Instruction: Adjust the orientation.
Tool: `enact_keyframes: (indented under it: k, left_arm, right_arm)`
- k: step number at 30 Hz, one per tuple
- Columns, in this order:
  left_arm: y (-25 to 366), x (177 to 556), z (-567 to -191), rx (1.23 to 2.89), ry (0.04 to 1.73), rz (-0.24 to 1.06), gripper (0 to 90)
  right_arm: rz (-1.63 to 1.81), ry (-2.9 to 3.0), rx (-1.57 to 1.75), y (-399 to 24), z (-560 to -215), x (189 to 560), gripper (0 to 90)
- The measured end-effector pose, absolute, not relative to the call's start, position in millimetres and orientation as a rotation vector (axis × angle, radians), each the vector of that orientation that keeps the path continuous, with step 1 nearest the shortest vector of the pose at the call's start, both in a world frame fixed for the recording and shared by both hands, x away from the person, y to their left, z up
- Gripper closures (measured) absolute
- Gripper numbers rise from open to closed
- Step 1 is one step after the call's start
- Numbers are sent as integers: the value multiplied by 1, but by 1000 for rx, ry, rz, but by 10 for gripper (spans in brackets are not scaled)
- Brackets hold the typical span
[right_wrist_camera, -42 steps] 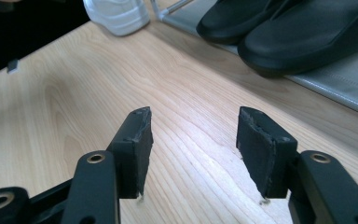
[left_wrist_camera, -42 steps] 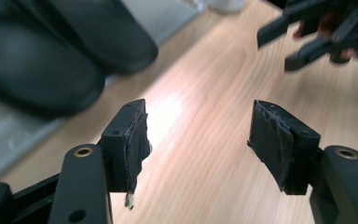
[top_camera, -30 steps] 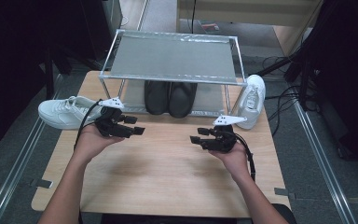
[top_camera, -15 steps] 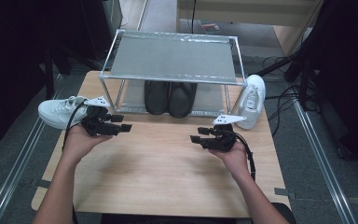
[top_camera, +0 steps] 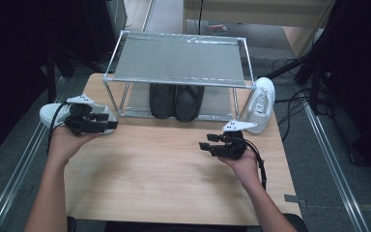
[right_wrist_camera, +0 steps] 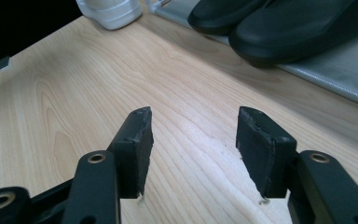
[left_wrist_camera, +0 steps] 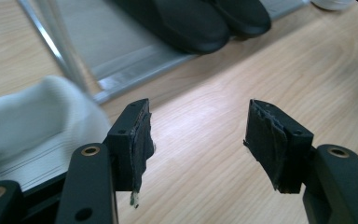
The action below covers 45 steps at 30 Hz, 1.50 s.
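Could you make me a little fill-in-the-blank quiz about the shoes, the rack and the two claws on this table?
1. The pair of black shoes stands on the ____ shelf of the metal rack.
2. The left claw is beside a sneaker whose colour is ____.
3. Between the pads of the right claw there is ____.
4. The other white sneaker leans against the rack's ____ end, seen from the high view.

Missing words: bottom; white; nothing; right
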<state>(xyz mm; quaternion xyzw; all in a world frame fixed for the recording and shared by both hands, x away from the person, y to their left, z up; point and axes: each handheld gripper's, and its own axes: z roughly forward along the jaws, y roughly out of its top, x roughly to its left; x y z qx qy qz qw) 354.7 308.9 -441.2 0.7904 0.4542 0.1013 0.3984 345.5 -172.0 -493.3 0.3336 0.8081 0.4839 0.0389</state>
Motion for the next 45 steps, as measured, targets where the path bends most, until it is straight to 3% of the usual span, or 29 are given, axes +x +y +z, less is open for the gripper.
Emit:
enact_keyframes:
  k: [10, 25, 29, 36, 45]
  left_arm:
    - [330, 373, -445, 1986, 1268, 289, 456]
    - [326, 411, -490, 2077, 1336, 173, 606]
    - [325, 412, -493, 2087, 1308, 235, 646]
    - [322, 411, -493, 2113, 1260, 235, 751]
    - [308, 407, -486, 2212, 1285, 347, 776]
  right_arm:
    - [1463, 2444, 1063, -186, -496, 335, 471]
    - [1435, 2400, 1130, -202, -499, 323, 471]
    - [1432, 2386, 1148, -206, -499, 321, 470]
    - [1424, 2384, 1154, -208, -500, 320, 470]
    - [1418, 2393, 1148, -206, -501, 321, 472]
